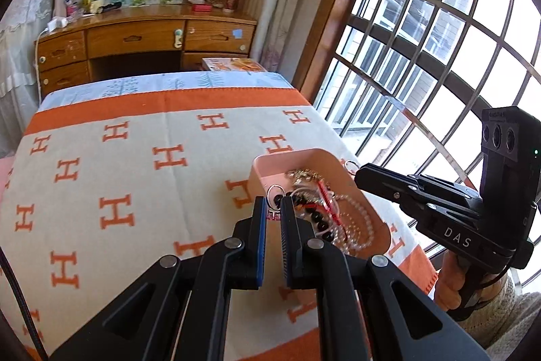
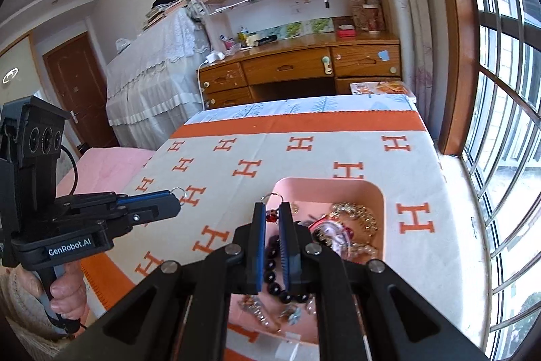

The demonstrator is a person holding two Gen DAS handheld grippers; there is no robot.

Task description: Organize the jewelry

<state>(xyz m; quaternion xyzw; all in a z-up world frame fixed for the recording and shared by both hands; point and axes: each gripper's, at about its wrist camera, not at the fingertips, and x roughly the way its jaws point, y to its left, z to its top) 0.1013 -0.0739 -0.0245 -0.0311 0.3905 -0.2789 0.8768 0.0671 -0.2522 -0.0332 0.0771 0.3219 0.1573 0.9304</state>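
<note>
A pink tray (image 1: 270, 162) (image 2: 324, 184) sits on the H-patterned blanket near the window side and holds tangled jewelry: a clear bead necklace (image 1: 360, 219), dark beads (image 2: 274, 276), a gold chain (image 2: 355, 212). My left gripper (image 1: 273, 203) is shut on a silver ring with a pendant (image 1: 274, 192), held above the blanket beside the tray's left wall; it shows in the right wrist view (image 2: 174, 197). My right gripper (image 2: 271, 208) is shut on a silver ring with red beads (image 2: 271, 197), held over the tray; it shows in the left wrist view (image 1: 356, 171).
The orange and cream blanket (image 1: 135, 178) covers the bed. A wooden desk (image 1: 145, 36) with drawers stands beyond the bed's far end. A barred window (image 1: 422, 39) runs along the right. A lace-covered piece of furniture (image 2: 152, 73) and a door (image 2: 74, 90) are at left.
</note>
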